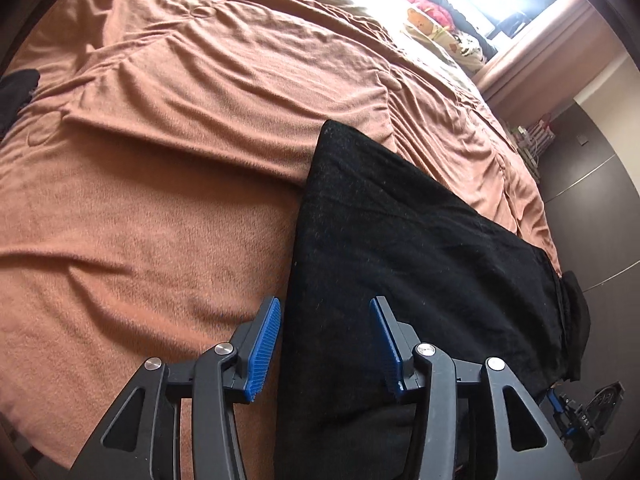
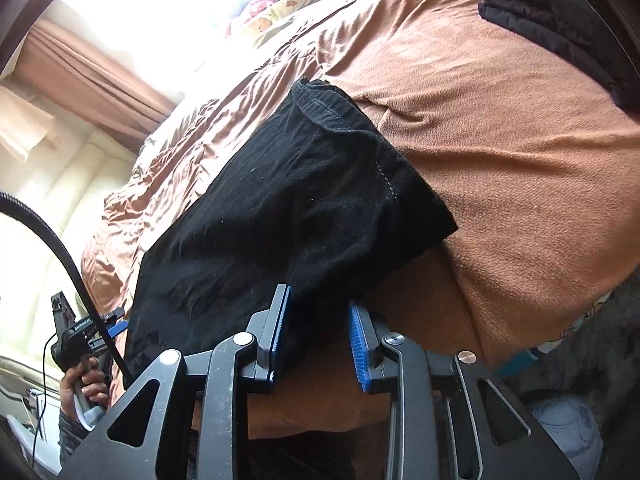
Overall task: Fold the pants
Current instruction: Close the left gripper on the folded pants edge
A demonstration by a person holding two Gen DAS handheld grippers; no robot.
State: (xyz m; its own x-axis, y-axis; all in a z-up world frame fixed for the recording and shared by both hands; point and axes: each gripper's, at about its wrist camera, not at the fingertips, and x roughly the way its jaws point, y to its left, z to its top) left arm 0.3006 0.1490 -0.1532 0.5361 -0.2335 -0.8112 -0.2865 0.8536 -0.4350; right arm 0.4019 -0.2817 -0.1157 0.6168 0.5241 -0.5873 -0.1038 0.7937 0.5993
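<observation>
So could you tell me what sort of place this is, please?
Most likely a home bedroom: black pants lie on a bed's rust-brown blanket, stuffed toys sit at its far end, and curtains frame a bright window.

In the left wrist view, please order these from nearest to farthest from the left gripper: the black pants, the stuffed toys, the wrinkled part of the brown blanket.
1. Black pants, just ahead of the left gripper.
2. Wrinkled brown blanket, mid-bed.
3. Stuffed toys, far end by the window.
</observation>
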